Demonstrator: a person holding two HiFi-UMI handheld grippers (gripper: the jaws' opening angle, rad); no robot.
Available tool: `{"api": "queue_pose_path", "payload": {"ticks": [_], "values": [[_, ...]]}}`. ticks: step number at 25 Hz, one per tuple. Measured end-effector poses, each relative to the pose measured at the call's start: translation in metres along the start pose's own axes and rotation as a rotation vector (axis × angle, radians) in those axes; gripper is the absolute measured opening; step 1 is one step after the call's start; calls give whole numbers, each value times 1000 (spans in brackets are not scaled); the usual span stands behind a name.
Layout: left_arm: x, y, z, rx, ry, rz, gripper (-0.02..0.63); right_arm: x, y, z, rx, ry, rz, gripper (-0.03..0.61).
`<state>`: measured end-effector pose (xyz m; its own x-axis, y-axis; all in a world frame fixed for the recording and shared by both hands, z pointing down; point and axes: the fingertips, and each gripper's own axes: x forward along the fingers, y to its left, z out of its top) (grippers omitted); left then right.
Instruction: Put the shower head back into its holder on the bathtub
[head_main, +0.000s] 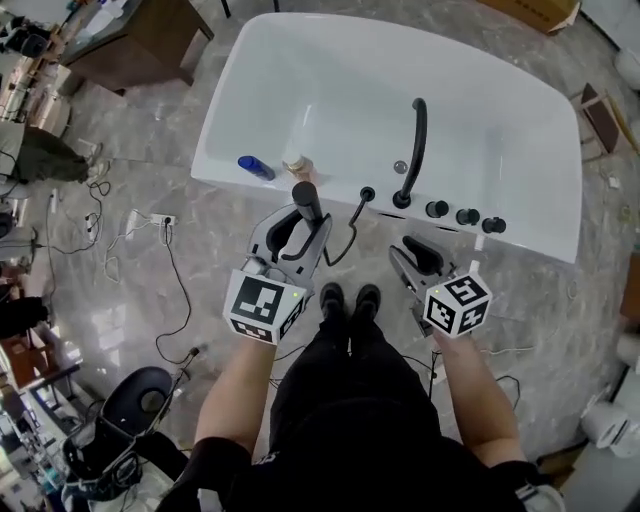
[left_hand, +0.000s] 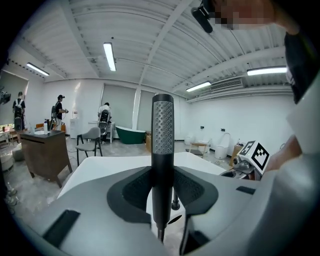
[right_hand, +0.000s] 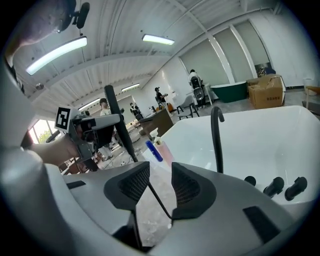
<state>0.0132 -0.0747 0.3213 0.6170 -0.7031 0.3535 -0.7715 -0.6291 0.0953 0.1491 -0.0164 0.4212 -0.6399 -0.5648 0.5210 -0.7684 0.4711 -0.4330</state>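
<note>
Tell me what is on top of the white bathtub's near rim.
Blue bottle, pink bottle, curved black tap, three black knobs. The black shower head hides some rim behind it.

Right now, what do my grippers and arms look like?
Both the left gripper and right gripper are light grey plastic with black textured pads, each carrying a white cube printed with black square markers. The sleeves are black and short.
</note>
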Motion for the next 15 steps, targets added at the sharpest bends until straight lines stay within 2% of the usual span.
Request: {"api": "queue_pose_path", "payload": {"ticks": [6, 10, 15], "values": [[-1, 16, -44, -23, -35, -36, 141, 61, 2, -52, -10, 72, -30, 164], [10, 36, -79, -42, -54, -18, 141, 106, -20, -94, 43, 75, -67, 172], [26, 50, -134, -60, -35, 1, 141, 163, -51, -152, 76, 115, -73, 199]]}}
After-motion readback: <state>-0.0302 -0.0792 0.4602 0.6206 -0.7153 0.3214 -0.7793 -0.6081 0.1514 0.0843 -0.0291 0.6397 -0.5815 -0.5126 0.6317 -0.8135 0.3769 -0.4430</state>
